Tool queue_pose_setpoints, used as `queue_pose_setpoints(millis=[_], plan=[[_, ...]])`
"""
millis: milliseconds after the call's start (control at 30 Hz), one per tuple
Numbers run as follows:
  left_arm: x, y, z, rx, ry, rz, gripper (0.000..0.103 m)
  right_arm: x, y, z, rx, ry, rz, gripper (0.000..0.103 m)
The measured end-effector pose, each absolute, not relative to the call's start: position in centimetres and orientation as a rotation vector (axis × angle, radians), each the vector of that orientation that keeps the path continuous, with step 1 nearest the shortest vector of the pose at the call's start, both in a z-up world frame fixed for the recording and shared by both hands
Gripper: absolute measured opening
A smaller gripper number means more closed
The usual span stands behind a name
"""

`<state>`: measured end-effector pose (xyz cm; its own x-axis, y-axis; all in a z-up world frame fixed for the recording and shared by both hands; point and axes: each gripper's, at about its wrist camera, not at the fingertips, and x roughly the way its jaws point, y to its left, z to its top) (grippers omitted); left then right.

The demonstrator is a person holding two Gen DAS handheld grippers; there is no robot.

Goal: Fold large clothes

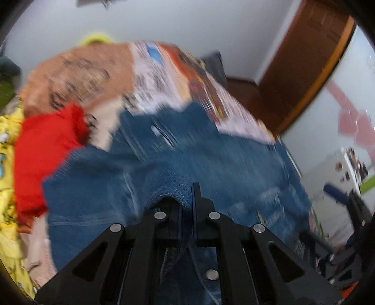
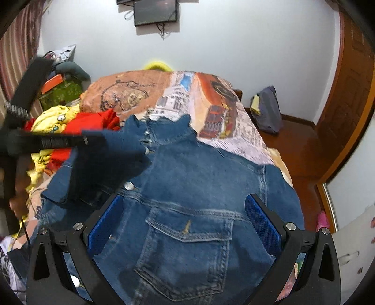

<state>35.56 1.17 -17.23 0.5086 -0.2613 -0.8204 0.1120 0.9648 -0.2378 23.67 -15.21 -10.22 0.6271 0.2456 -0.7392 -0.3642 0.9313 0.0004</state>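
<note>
Bed: printed cover (image 2: 178,103) in orange, white and brown; it carries everything, head end toward the white wall (image 2: 234,47).
Denim jacket: blue denim jacket (image 2: 187,187) lies spread over the foot half of the bed, front side up, collar toward the middle of the cover, a flap chest pocket (image 2: 187,232) nearest the right gripper. Its right shoulder reaches the bed's right edge.
Left gripper: left gripper (image 1: 187,199) has its fingers pressed together, pinching a fold of the jacket's cloth; the fold humps up over the fingertips. This view is badly smeared. In the right wrist view the same tool shows as a dark blurred bar (image 2: 54,140) over the jacket's left side, lifted denim hanging from it.
Right gripper: right gripper (image 2: 185,223) stands spread wide over the chest pocket, blue pads (image 2: 105,225) on either side, nothing between them pinched. Whether the tips touch the denim I cannot tell.
Other clothes: red garment (image 2: 93,124) and yellow printed garment (image 2: 54,119) heaped along the bed's left edge, beside the jacket's collar.
Room: brown wooden door (image 2: 346,93) at right; dark screen (image 2: 154,11) high on the wall; grey bag (image 2: 267,110) on the wooden floor beside the bed's right edge.
</note>
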Motion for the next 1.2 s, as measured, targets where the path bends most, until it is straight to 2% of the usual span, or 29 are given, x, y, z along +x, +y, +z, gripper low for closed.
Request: queue_pose_setpoints(millis=[200,333,400,467,500,633,767,900,1200], plan=[[34.2,-3.4,-20.2,-0.087,1.109,-0.322,0.006,24.0,-16.7,-11.5,-0.141,0.868,0.323,0.103],[33.5,-4.4,-21.5,-0.058,1.157,-0.346,0.012,24.0,-17.2,-11.9,-0.126,0.89,0.317,0.103],[32.9,-4.3,-22.0,-0.076,1.181,-0.373,0.026,23.9,-17.4,-11.8,-0.126,0.892,0.316,0.103],[32.5,-4.2,-22.0,-0.081,1.193,-0.381,0.051,23.7,-17.3,-11.7,-0.13,0.892,0.315,0.103],[31.9,-4.0,-21.8,-0.074,1.186,-0.378,0.053,23.6,-17.3,-11.6,-0.133,0.891,0.317,0.103],[30.2,-2.3,-20.1,-0.034,1.137,-0.348,0.053,23.5,-16.6,-11.1,-0.146,0.882,0.333,0.103],[29.0,1.5,-17.8,-0.051,1.067,-0.29,0.06,23.4,-15.0,-10.2,-0.168,0.863,0.373,0.103],[27.2,7.0,-15.8,-0.034,0.992,-0.157,0.063,23.4,-12.3,-9.7,-0.204,0.855,0.435,0.103],[24.2,16.8,-17.0,-0.093,1.004,0.03,0.063,23.7,-3.7,-12.2,-0.373,0.908,0.618,0.103]])
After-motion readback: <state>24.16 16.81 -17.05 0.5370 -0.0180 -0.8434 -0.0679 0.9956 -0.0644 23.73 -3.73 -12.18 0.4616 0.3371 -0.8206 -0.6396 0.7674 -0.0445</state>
